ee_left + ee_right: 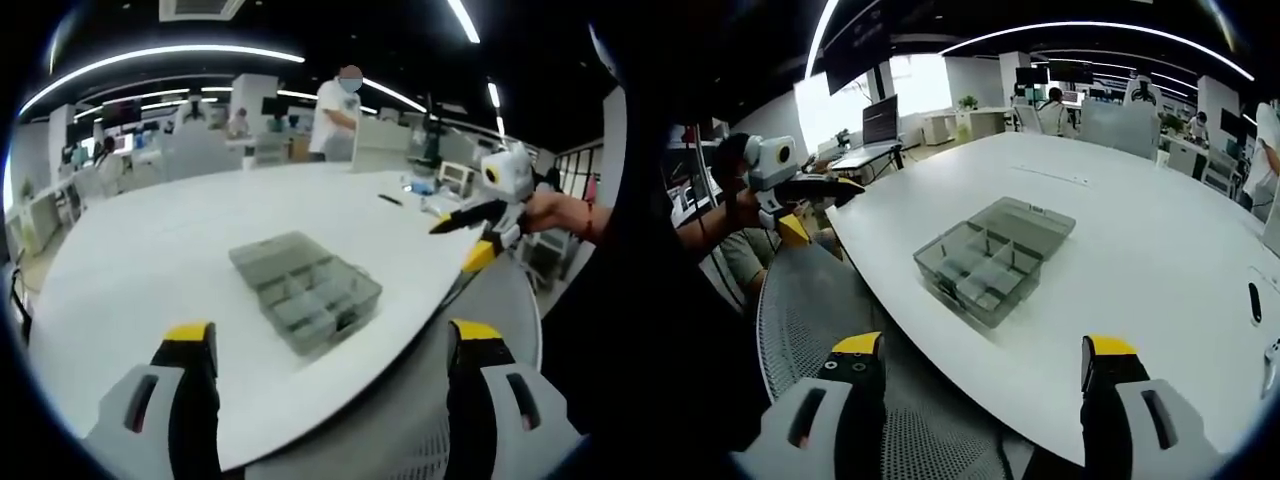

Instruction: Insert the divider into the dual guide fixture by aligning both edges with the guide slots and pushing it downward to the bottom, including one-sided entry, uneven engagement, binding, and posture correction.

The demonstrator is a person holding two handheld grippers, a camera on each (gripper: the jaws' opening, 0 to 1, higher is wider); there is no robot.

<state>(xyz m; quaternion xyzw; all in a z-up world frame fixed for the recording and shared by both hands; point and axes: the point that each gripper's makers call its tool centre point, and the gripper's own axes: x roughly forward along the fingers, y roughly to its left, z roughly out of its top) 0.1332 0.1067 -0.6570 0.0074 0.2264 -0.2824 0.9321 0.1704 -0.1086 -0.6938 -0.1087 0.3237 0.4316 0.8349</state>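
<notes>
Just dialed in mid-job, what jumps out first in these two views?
A grey compartment box with its clear lid swung open sits near the edge of a big white table. Both grippers hover short of it over a mesh chair back, jaws spread and empty: left gripper, right gripper.

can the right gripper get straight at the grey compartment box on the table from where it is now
Probably yes. The right gripper is open and holds nothing, and the grey compartment box lies open ahead of it on the white table, with only bare tabletop between them.
</notes>
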